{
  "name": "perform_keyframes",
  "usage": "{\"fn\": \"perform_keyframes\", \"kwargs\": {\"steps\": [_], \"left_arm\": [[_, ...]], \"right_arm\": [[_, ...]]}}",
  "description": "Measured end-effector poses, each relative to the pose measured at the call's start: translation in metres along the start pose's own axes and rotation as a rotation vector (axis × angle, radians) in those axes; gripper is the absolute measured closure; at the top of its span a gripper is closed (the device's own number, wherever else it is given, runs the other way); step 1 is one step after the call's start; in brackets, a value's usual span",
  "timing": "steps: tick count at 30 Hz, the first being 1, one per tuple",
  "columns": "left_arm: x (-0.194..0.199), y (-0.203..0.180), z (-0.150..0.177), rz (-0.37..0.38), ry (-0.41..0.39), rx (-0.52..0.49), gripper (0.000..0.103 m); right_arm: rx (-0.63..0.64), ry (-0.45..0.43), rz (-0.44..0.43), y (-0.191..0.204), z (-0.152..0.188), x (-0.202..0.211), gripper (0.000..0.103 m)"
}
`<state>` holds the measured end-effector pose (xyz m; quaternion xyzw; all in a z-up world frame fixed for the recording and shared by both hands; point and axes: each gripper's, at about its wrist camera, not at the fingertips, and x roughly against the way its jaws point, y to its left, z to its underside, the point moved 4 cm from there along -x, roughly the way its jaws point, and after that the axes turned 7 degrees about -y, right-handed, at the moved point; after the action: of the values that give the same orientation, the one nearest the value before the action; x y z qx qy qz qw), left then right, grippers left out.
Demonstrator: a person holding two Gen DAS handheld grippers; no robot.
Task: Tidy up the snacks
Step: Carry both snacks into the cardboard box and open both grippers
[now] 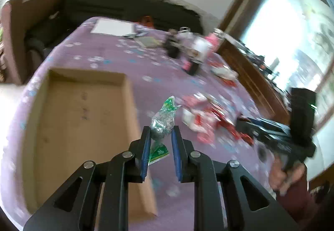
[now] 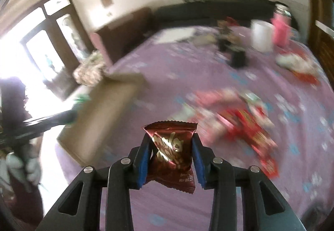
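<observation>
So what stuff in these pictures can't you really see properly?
- Left wrist view: the pile of red snack packets is motion-blurred, its print unreadable.
- Left wrist view: the cardboard box has its near corner hidden behind the left gripper.
- Right wrist view: the dark red packet has its sides covered by the right gripper.

My left gripper (image 1: 160, 132) is matte black, with blue pads (image 1: 145, 153) lining its fingers and round silver pins at the linkage joints. My right gripper (image 2: 171, 143) has the same build. Triangular cut-outs pierce the outer arms. A dark maroon sleeve (image 1: 296, 195) covers my right arm.
</observation>
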<state>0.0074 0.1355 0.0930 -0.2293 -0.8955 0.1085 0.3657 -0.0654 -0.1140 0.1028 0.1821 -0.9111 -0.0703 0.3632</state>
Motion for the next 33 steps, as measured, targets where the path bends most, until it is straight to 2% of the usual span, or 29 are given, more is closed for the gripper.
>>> {"fn": "perform_keyframes", "kwargs": {"steps": [4, 8, 12, 19, 22, 26, 28, 30, 31, 32, 33], "left_arm": [[-0.036, 0.044, -0.029, -0.084, 0.038, 0.069, 0.086], [-0.068, 0.077, -0.041, -0.119, 0.043, 0.14, 0.086], [-0.092, 0.104, -0.043, -0.131, 0.061, 0.199, 0.086], [-0.109, 0.121, -0.039, -0.157, 0.077, 0.235, 0.086], [-0.109, 0.124, -0.039, -0.171, 0.067, 0.245, 0.086], [-0.1, 0.126, -0.043, -0.204, 0.05, 0.253, 0.085], [-0.092, 0.124, -0.045, -0.221, 0.037, 0.257, 0.083], [-0.082, 0.123, -0.045, -0.243, 0.027, 0.276, 0.074], [-0.077, 0.12, -0.045, -0.245, 0.014, 0.28, 0.073], [-0.068, 0.114, -0.046, -0.243, -0.006, 0.272, 0.073], [-0.062, 0.106, -0.047, -0.24, -0.021, 0.256, 0.073]], "right_arm": [[0.04, 0.003, -0.058, 0.041, -0.037, -0.039, 0.065], [0.083, 0.052, -0.072, 0.076, -0.057, -0.109, 0.065], [0.133, 0.104, -0.051, 0.1, -0.06, -0.167, 0.065], [0.199, 0.148, -0.015, 0.115, -0.054, -0.222, 0.062], [0.212, 0.139, 0.008, 0.116, -0.055, -0.23, 0.06], [0.179, 0.109, -0.001, 0.112, -0.064, -0.223, 0.047], [0.164, 0.087, -0.004, 0.107, -0.071, -0.212, 0.046], [0.145, 0.058, 0.002, 0.099, -0.081, -0.195, 0.044], [0.134, 0.04, 0.005, 0.093, -0.085, -0.184, 0.042], [0.122, 0.014, 0.01, 0.086, -0.09, -0.169, 0.034], [0.115, -0.017, 0.019, 0.078, -0.095, -0.153, 0.021]]}}
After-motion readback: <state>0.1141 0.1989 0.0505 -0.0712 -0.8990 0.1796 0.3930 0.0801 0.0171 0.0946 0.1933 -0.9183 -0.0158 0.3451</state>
